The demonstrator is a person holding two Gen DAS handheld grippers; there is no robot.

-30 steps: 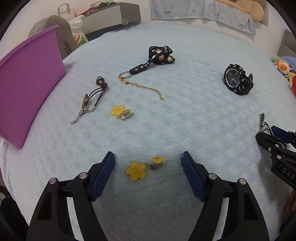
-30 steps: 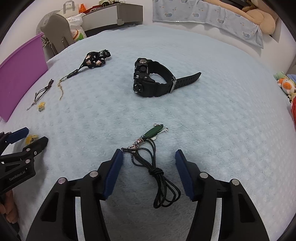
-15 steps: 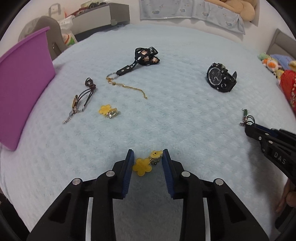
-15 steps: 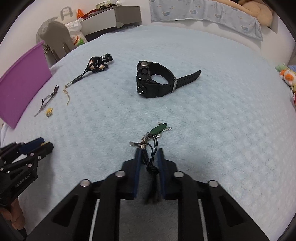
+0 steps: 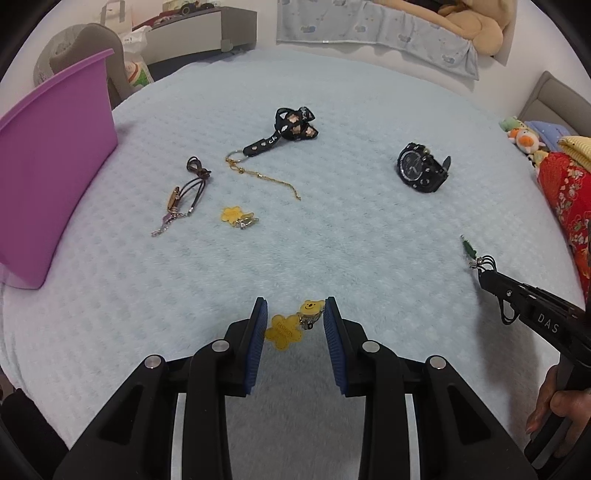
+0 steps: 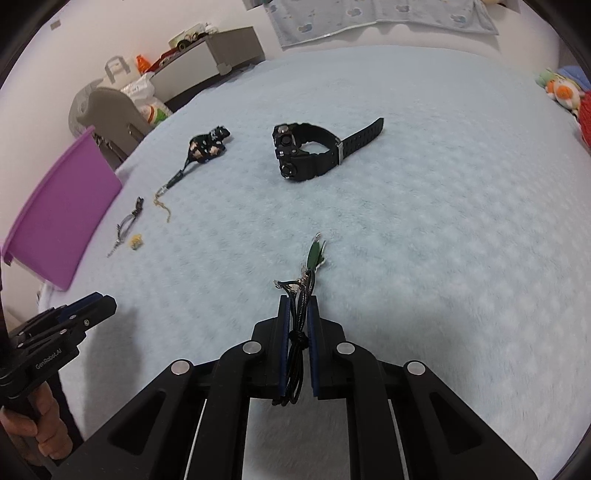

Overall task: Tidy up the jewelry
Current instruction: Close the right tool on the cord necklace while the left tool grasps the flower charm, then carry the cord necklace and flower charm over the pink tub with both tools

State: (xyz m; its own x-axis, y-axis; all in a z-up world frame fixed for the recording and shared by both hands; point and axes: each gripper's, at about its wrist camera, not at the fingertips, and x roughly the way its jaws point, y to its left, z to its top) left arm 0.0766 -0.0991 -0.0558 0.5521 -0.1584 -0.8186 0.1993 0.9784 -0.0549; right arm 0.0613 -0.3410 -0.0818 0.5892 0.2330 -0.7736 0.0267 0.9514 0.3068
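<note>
My left gripper is shut on a yellow flower-and-bear charm and holds it just above the light blue blanket. My right gripper is shut on a black cord necklace whose green pendant sticks out past the fingertips. It also shows at the right of the left wrist view. A purple bin stands at the left edge. A black watch, a black patterned strap, a gold chain, a brown cord bracelet and another yellow flower charm lie on the blanket.
A red patterned cloth and plush toys lie at the right edge. A grey cabinet and a grey chair stand beyond the blanket at the back left.
Both grippers closed from wide open: the left on the yellow charm, the right on the black cord necklace. Both have lifted slightly, and the green pendant now hangs straight out from the right fingertips.
</note>
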